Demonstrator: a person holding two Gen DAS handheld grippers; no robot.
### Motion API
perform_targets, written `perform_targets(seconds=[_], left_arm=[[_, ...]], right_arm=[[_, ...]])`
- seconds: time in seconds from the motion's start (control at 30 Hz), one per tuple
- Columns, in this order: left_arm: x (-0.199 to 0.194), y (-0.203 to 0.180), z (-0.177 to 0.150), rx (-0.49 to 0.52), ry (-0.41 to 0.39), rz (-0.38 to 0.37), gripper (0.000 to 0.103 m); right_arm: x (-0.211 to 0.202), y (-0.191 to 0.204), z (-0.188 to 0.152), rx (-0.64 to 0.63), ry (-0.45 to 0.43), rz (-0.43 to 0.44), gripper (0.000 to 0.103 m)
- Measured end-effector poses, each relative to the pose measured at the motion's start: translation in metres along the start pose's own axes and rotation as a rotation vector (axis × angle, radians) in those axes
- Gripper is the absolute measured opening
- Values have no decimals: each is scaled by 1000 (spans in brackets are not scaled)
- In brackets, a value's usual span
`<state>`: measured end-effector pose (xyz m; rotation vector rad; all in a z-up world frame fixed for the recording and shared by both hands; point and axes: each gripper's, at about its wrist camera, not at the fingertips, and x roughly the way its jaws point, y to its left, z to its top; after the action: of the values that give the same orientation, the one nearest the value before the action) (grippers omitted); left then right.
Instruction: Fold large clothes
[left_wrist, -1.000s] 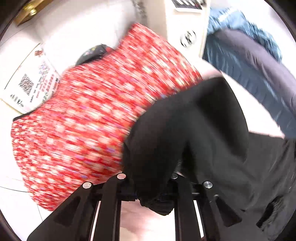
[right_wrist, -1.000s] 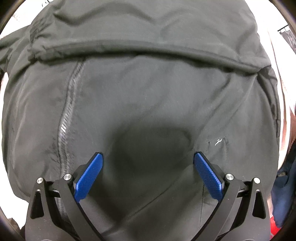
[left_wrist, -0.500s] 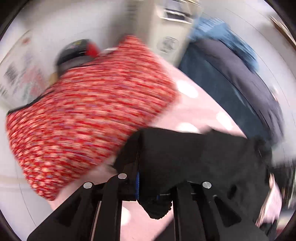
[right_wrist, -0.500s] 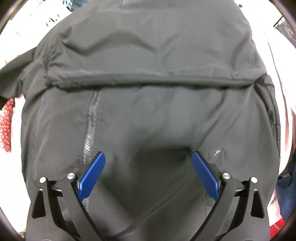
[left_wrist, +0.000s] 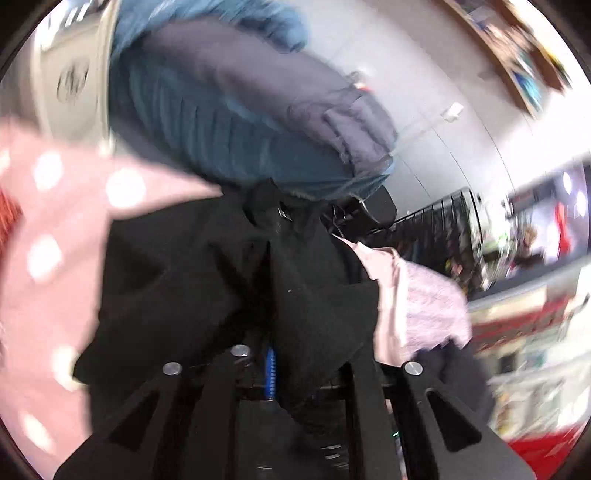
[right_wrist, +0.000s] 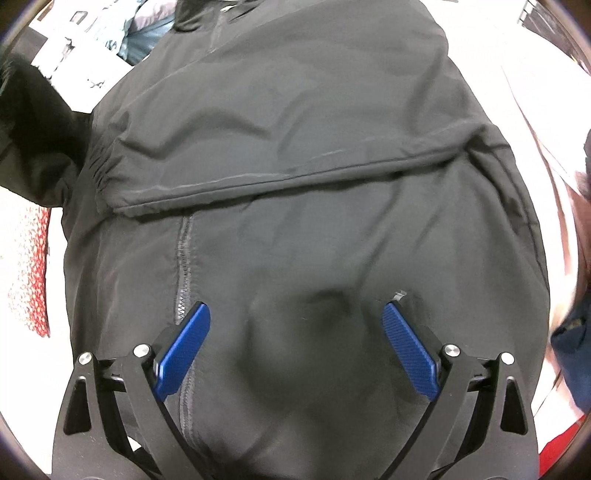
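A large dark grey jacket (right_wrist: 314, 155) lies spread flat and fills the right wrist view, with a zipper (right_wrist: 184, 266) down its left part and a folded seam across the middle. My right gripper (right_wrist: 297, 321) hangs over it, wide open and empty, blue pads (right_wrist: 410, 350) apart. In the left wrist view my left gripper (left_wrist: 291, 365) is shut on a bunch of the black jacket fabric (left_wrist: 221, 280) and holds it lifted over a pink dotted cloth (left_wrist: 55, 258). The fabric hides the fingertips.
A blue and grey pile of clothes (left_wrist: 240, 110) lies behind the held fabric. A pale pink garment (left_wrist: 417, 302) sits to the right. A red patterned cloth (right_wrist: 31, 273) shows at the left edge of the jacket. A beige appliance (left_wrist: 70, 81) stands far left.
My left gripper has swung to the right with the black fabric, away from the red patterned cloth and toward the blue pile. My right gripper has pulled back a little over the jacket, staying open.
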<state>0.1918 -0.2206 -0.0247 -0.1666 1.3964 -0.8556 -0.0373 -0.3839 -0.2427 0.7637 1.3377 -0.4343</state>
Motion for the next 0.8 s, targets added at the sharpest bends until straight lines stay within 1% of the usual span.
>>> perform_targets(seconds=[0.03, 0.07, 0.1, 0.13, 0.17, 0.2, 0.23, 0.27, 0.3, 0.33, 0.37, 0.43, 0.47, 0.5, 0.57, 0.6, 0.67, 0.7, 0.73, 0.77, 0.8], left_arm=[[15, -1, -4, -54, 40, -13, 20], [37, -1, -10, -102, 96, -25, 23], [59, -5, -20, -115, 151, -18, 35], [72, -12, -33, -117, 191, 3, 57], [91, -13, -46, -128, 240, 16, 71], [105, -13, -60, -148, 266, -28, 82], [114, -14, -70, -159, 284, -54, 82], [125, -15, -84, -163, 310, -58, 82], [132, -17, -95, -152, 327, -39, 86], [136, -18, -102, -142, 332, -22, 89], [138, -18, -110, -131, 329, -19, 89], [138, -18, -125, -93, 334, -48, 89], [135, -16, -130, -73, 325, -46, 89], [128, -11, -135, -56, 291, -16, 90], [118, 6, -136, -55, 235, 50, 91], [110, 24, -137, -77, 207, 92, 91], [100, 53, -138, -127, 174, 147, 91], [89, 75, -141, -156, 151, 190, 91], [82, 88, -144, -170, 135, 225, 91], [74, 102, -147, -179, 118, 265, 91], [64, 118, -153, -188, 102, 312, 91]], right_arm=[[-1, -7, -2, 22, -1, -1, 94], [-7, -12, -1, 43, -1, -2, 94], [-7, -18, -2, 67, 0, -3, 94], [-7, -27, -3, 101, 7, -2, 94], [-7, -32, -4, 124, 14, 0, 94], [-6, -38, -4, 150, 21, 4, 94], [-5, -44, -4, 174, 27, 10, 94], [-3, -47, -6, 185, 30, 12, 94], [-3, -48, -5, 190, 32, 12, 94], [-2, -47, -4, 188, 33, 13, 94], [-3, -45, -6, 183, 33, 14, 94], [-5, -37, -3, 154, 25, 29, 94], [-6, -32, 1, 139, 21, 37, 94], [-6, -26, 5, 116, 17, 47, 94], [-11, -16, 13, 76, 9, 73, 94], [-11, -9, 18, 59, 5, 89, 94], [-12, 6, 28, 31, -3, 122, 94], [-12, 13, 34, 23, -10, 140, 94], [-12, 19, 40, 18, -17, 155, 94], [-12, 23, 44, 15, -22, 166, 92], [-10, 30, 49, 15, -24, 184, 88]])
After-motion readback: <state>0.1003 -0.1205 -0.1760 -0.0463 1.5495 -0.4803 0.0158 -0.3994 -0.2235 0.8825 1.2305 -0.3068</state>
